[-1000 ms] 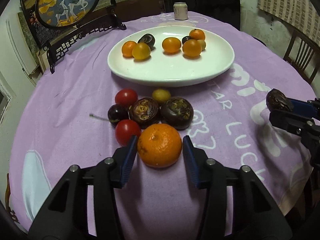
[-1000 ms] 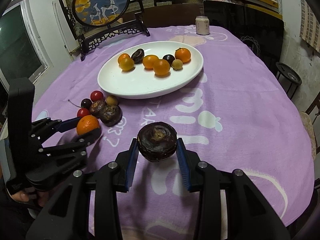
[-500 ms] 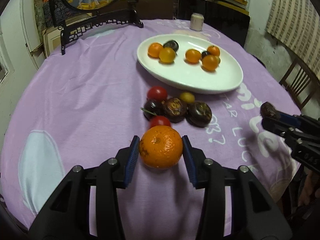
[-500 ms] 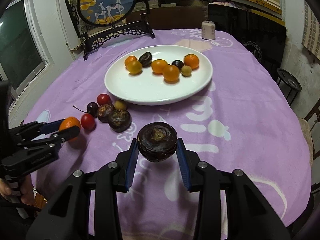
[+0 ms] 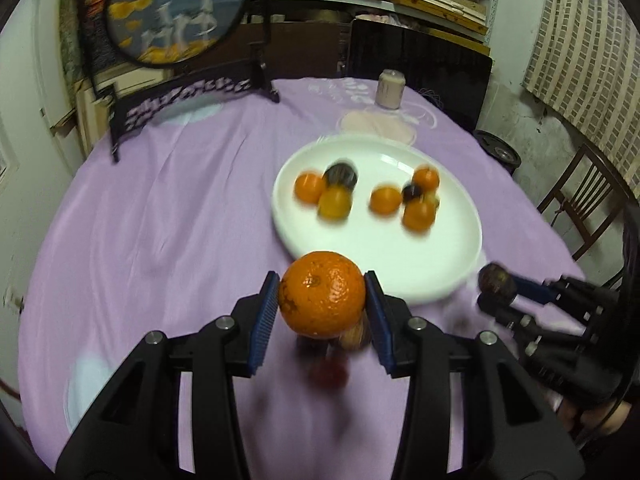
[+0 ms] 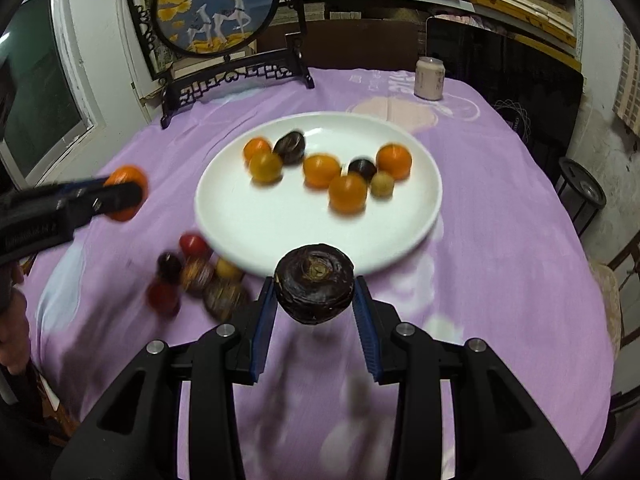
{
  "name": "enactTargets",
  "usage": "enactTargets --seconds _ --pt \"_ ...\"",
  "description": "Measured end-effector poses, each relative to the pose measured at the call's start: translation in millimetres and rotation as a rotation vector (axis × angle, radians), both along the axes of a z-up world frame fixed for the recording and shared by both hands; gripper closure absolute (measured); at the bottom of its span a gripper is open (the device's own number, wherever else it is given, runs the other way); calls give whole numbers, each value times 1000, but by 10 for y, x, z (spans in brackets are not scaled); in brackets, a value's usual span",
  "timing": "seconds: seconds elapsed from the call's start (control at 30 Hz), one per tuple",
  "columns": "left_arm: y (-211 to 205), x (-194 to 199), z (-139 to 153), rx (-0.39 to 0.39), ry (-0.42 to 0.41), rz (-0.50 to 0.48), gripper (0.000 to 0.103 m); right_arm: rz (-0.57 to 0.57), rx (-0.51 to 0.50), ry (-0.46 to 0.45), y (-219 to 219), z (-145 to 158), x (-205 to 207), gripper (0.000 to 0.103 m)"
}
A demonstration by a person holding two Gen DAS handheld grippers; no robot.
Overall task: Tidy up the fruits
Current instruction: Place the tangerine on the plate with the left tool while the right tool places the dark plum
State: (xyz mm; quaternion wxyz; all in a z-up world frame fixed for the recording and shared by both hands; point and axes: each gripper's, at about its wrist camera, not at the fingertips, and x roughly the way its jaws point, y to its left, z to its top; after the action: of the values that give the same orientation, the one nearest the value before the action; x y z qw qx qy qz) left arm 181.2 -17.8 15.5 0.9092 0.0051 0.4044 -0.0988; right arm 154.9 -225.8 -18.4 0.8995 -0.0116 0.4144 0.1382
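You carry orange (image 5: pixel 322 294) pinched in left gripper (image 5: pixel 322 312) jaws, dark fruit (image 6: pixel 314 283) pinched in right gripper (image 6: pixel 314 304), both raised clear of desk (image 6: pixel 500 240), presumably for plate (image 6: pixel 240 224).

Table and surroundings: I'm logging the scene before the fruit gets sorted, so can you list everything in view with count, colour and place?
plate: one, white, table centre, bearing eight small fruits, orange, yellow and dark.
loose fruits: about six, red, dark and yellow, on the cloth by the plate's near left rim; blurred.
orange: one, orange, held off the table.
dark round fruit: one, brown-black, held off the table.
tablecloth: one, purple with pale print.
jar: one, pale, far table edge.
round deer screen: one, blue picture, black stand, far left.
wooden chair: one, brown, right.
left hand-held gripper: shut on the orange.
right hand-held gripper: shut on the dark round fruit.
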Motion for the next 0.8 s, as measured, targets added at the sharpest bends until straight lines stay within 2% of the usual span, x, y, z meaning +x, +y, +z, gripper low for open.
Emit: enactTargets --seconds 0.13,0.3,0.6,0.63,0.7,0.73,0.8 --pt "-316 752 61 -13 48 -38 59 -12 -13 3 -31 31 481 64" --pt "-659 1433 -194 19 125 -35 59 -70 -40 27 -190 -82 931 65" --pt "-895 1703 -418 30 163 -58 59 -72 -35 46 -266 -229 1104 63" --pt "-905 1726 -413 31 165 -58 58 -75 -34 44 -268 -233 1109 60" --pt "-895 1730 -398 21 169 -56 58 -86 -50 31 -264 -211 1098 42" --pt "-874 1700 -373 9 168 -60 56 -91 -60 25 -258 -189 1075 42" --pt "-839 1604 -289 -1 142 -58 38 -90 -58 15 -269 -115 987 42"
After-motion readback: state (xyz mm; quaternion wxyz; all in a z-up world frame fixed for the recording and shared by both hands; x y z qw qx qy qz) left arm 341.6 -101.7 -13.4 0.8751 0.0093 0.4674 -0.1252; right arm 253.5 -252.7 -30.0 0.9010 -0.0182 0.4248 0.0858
